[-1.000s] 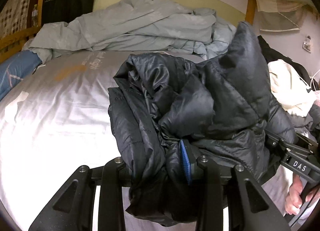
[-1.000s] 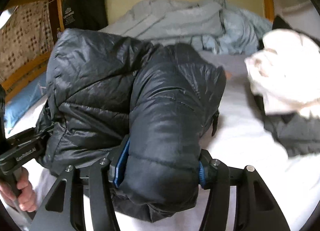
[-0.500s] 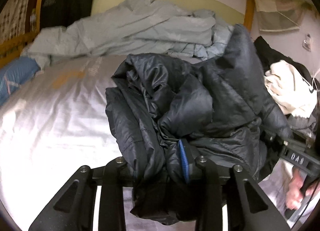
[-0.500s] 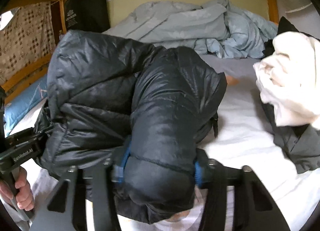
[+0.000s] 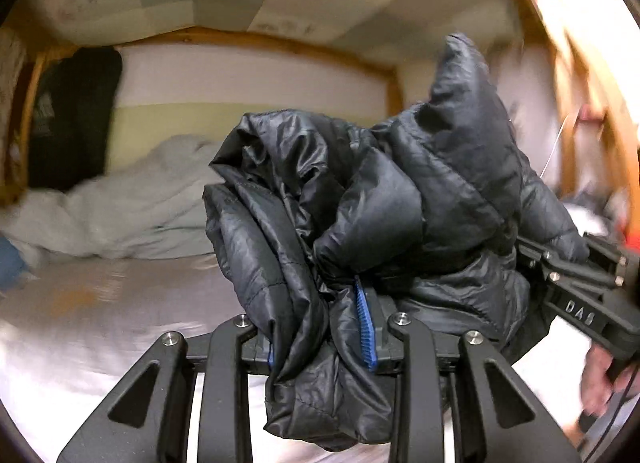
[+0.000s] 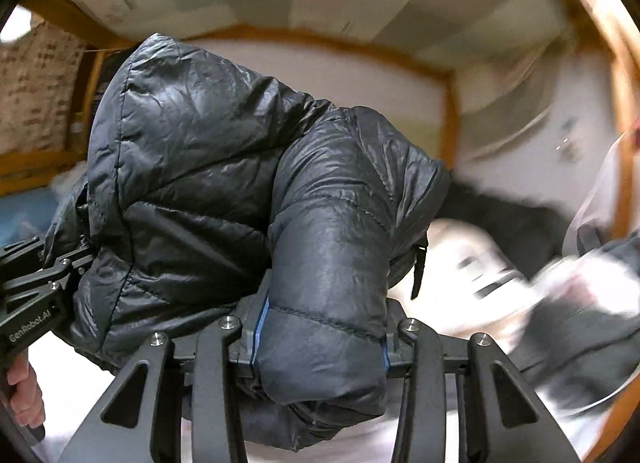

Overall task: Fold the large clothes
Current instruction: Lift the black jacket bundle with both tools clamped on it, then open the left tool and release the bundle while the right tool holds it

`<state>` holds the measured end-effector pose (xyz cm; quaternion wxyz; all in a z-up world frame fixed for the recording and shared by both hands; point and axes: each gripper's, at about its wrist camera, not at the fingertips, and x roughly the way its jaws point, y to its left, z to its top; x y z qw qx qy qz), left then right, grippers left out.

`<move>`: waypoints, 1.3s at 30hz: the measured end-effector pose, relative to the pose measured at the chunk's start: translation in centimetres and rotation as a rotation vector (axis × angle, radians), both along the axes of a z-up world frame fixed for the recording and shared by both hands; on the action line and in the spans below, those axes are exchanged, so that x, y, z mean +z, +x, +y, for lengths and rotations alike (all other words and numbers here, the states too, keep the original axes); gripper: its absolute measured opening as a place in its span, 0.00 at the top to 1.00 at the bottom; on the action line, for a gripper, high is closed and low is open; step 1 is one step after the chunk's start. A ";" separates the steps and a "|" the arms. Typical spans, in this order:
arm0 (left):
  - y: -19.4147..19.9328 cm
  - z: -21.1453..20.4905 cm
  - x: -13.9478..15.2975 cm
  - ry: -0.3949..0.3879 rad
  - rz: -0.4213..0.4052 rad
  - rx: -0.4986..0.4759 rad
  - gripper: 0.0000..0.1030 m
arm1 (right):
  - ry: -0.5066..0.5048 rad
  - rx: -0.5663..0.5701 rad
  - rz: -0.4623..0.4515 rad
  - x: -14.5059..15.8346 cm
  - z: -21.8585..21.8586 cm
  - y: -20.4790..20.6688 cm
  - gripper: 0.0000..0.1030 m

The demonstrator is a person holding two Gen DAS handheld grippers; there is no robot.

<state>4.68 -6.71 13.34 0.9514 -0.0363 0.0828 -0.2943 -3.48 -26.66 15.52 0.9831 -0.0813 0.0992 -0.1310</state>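
Lifted clear of the bed since a second ago: where mattress filled both views then, wooden bunk frame (image 5: 304, 47) and patchwork ceiling now crowd the upper half, blurred by motion, with the bundled black quilted down jacket (image 5: 400, 199) raised between the two tools. Pinched in the left gripper (image 5: 322, 337) on a thin, crumpled wad of shell fabric, blue ribbed pads close together. Clamped in the right gripper (image 6: 320, 339) around a fat rolled sleeve or hem; jaws there have just been closing, squeezing the puffy tube narrower between the pads than in the earlier view. Probably a carry of the folded bundle, or a shake-out before laying flat again; hard to say which. Glossy, slippery nylon, stitched in horizontal baffles, air-filled and springy, so likely to puff back open once released. A small zipper pull (image 6: 418, 271) dangling at the right of the roll. Beneath, a smooth pale grey bedsheet (image 5: 100, 303); at the back, a rumpled light blue duvet (image 5: 132, 191), soft and heaped. At the right, other garments, too smeared to identify.
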 end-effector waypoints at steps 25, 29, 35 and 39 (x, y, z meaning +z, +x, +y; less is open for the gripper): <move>6.7 -5.7 -10.1 0.004 0.371 0.086 0.05 | -0.121 -0.174 0.089 -5.9 -5.7 3.8 0.13; 5.0 -3.8 -10.1 0.058 0.342 0.123 0.01 | -0.057 -0.159 0.133 -5.6 -5.8 3.6 0.10; 2.9 0.2 -9.1 0.087 0.266 0.234 0.00 | -0.007 -0.112 0.128 -3.9 -5.5 2.2 0.03; 5.4 1.6 -11.1 0.150 0.402 0.292 0.00 | 0.020 -0.114 0.143 -3.6 -4.9 2.3 0.00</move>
